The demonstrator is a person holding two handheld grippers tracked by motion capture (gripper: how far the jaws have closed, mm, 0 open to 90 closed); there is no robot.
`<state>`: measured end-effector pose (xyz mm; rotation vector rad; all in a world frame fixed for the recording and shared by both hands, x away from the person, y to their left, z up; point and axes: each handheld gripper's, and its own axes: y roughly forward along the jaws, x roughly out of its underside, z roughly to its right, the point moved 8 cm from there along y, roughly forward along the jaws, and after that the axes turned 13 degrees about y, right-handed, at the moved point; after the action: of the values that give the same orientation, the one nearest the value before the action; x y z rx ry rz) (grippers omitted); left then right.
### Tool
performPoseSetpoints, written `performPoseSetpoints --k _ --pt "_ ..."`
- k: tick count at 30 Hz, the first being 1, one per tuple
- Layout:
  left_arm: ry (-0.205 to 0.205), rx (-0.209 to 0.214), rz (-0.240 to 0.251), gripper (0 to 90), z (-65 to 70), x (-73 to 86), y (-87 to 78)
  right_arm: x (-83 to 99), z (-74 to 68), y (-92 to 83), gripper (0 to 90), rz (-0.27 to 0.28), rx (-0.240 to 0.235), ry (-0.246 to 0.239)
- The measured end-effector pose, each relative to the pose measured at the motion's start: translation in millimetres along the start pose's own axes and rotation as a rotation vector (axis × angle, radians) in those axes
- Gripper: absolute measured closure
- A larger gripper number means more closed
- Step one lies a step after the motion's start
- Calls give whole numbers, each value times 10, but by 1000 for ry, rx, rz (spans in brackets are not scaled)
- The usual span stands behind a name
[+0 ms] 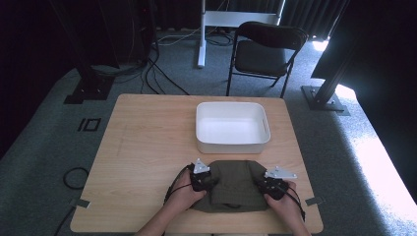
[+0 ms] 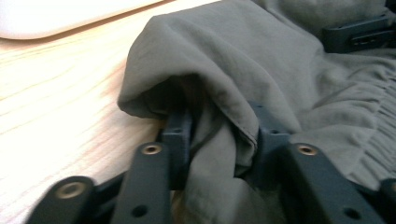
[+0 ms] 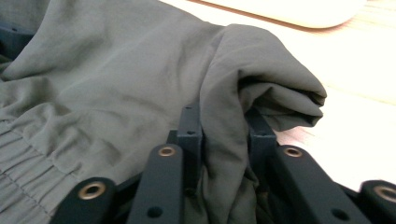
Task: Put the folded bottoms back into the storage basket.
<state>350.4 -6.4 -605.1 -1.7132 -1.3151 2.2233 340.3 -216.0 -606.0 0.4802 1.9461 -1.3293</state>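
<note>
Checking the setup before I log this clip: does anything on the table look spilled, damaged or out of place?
Nothing stands out. The olive-green garment lies folded at the table's near edge, each side bunched between a gripper's fingers, left gripper and right gripper. The white bin sits upright and empty behind it.

The garment point(image 1: 236, 184) is soft, matt olive cloth, creased and gathered along an elastic band. The desk point(image 1: 147, 142) is pale wood-grain, smooth with a light sheen. The bin point(image 1: 232, 127) looks like smooth white plastic. Both tools' jaws are matt black with brass-coloured rivets.
</note>
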Motion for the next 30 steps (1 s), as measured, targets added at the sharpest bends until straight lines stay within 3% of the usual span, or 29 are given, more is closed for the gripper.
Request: performPoseSetpoints --k 6,10,15,16,20,30 --pt "26 -16 -7 773 14 -25 -24 -12 -5 -22 775 -9 -2 -1" --pt "-7 -9 6 792 0 -57 -76 -46 -24 -74 781 -5 -13 4" --pt "3 -19 15 803 5 -116 -149 -151 -65 -159 785 6 -24 -6" --pt "-8 -20 32 803 5 -140 -171 -170 -81 -179 785 8 -28 -6" --pt "18 -23 43 806 10 -215 -265 -241 -128 -266 787 28 -49 5" --pt "38 -10 93 810 -15 -485 -493 -441 -201 -458 788 73 -78 14"
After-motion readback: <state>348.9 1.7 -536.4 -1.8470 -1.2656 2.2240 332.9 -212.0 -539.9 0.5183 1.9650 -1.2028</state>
